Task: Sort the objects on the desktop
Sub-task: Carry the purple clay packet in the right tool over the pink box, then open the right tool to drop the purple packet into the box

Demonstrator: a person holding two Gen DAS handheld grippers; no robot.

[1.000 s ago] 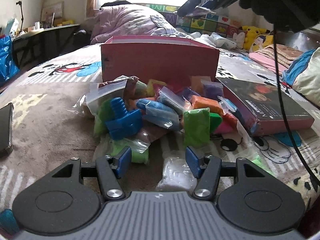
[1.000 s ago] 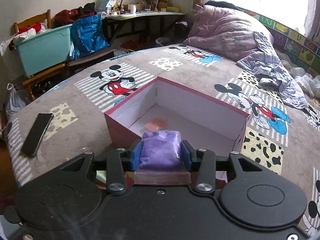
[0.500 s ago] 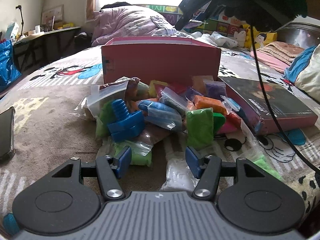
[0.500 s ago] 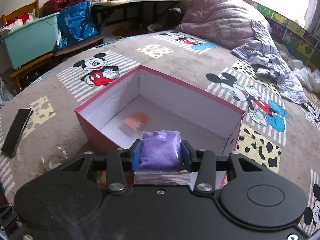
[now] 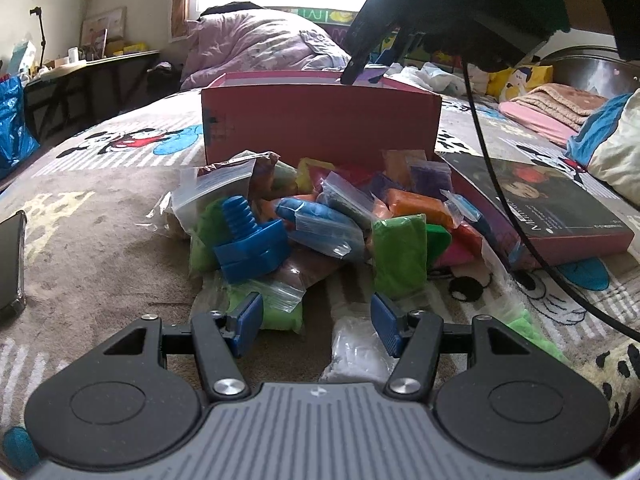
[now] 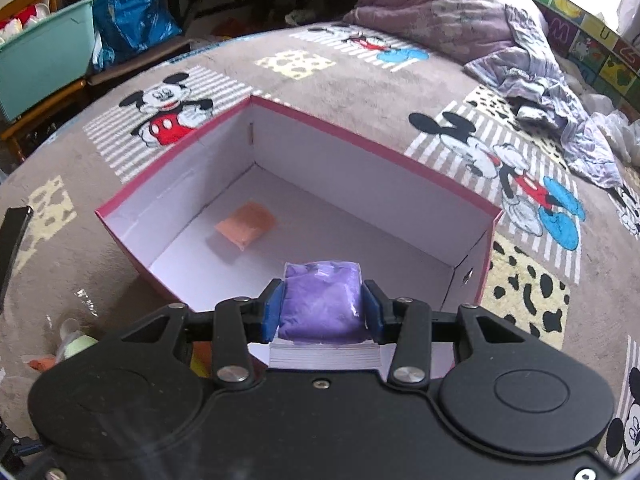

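My right gripper (image 6: 322, 312) is shut on a purple clay bag (image 6: 322, 300) and holds it over the near edge of the open pink box (image 6: 380, 148). An orange clay bag (image 6: 246, 228) lies on the box's white floor. In the left wrist view the right gripper (image 5: 366, 62) hangs above the pink box (image 5: 320, 120). My left gripper (image 5: 316, 320) is open and empty, low over the bed, just in front of a pile of coloured clay bags (image 5: 396, 252) with a blue plastic bolt toy (image 5: 250, 240) on it. A white bag (image 5: 356, 348) lies between its fingers.
The box lid (image 5: 536, 208) lies right of the pile. A phone (image 5: 12, 256) lies on the bedcover at the left. A rumpled purple quilt (image 6: 460, 20) lies behind the box. A black cable (image 5: 500, 184) hangs from the right gripper across the lid.
My right gripper has moved forward and down with the purple bag, from in front of the box to over its near edge. The left gripper has stayed put and open.
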